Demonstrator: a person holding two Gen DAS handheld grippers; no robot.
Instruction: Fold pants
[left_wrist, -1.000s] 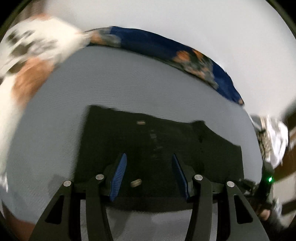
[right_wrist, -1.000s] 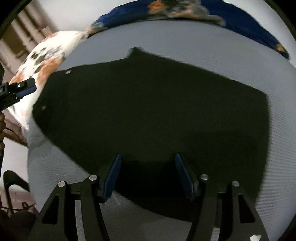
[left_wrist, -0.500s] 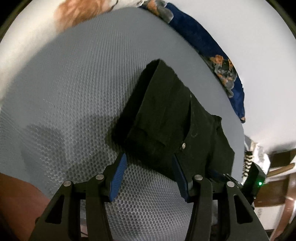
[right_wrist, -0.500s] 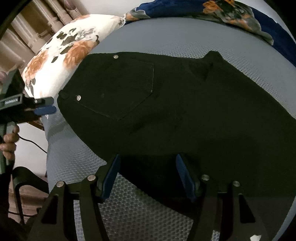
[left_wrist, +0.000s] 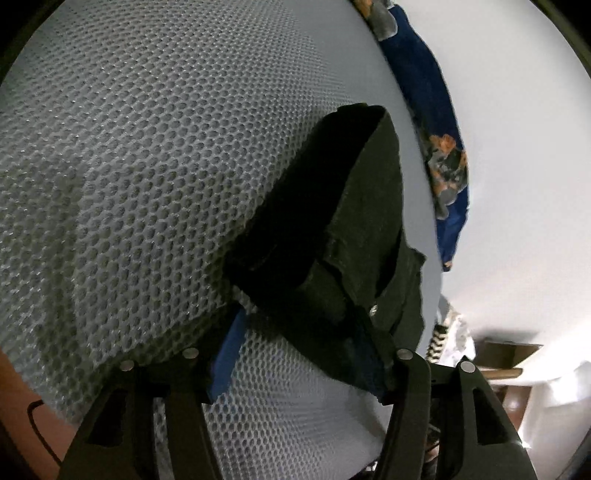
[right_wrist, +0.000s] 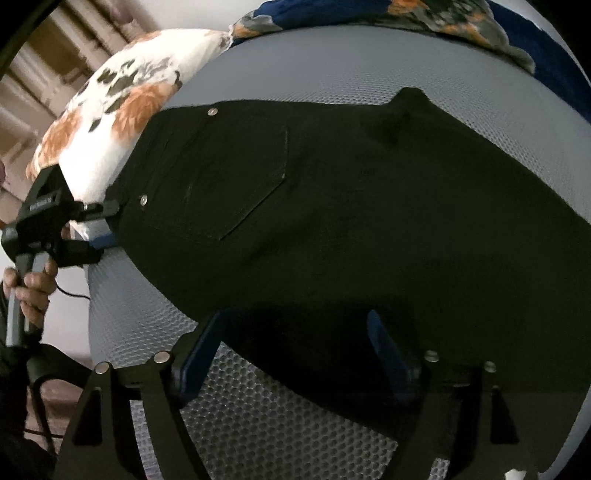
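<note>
the left gripper (left_wrist: 295, 354) sits low against a grey honeycomb-mesh mattress (left_wrist: 129, 166), its black arms filling the bottom of the left wrist view. its jaws have just been opening a little, and the waistband corner of the black pants (left_wrist: 343, 258) lies between them. the left blue pad (left_wrist: 227, 354) stands clear of the cloth over bare mesh, while the right pad is mostly hidden under the dark fabric, so the jaws are apart and not pinching. a small metal rivet (left_wrist: 373, 309) shows on the pants just above that right pad.

from the right wrist view, the right gripper (right_wrist: 295, 350) points steeply down at the near edge of the same pants (right_wrist: 351, 221). its jaws have just been opening wide; the dark cloth edge lies between the two blue pads, and neither pad presses on it.

the pants lie flat across the middle of the mattress, a back pocket (right_wrist: 236, 181) facing up, with two metal studs (right_wrist: 212, 111) near the waistband at the left. at that left end the left gripper (right_wrist: 105, 225) meets the waistband corner, held by a hand (right_wrist: 31, 284) wrapped round its handle.

beyond the waistband a white pillow with orange and dark flowers (right_wrist: 122, 99) rests on the mattress. along the far edge lies a dark blue floral blanket (right_wrist: 461, 22), against a pale wall (left_wrist: 517, 147).
</note>
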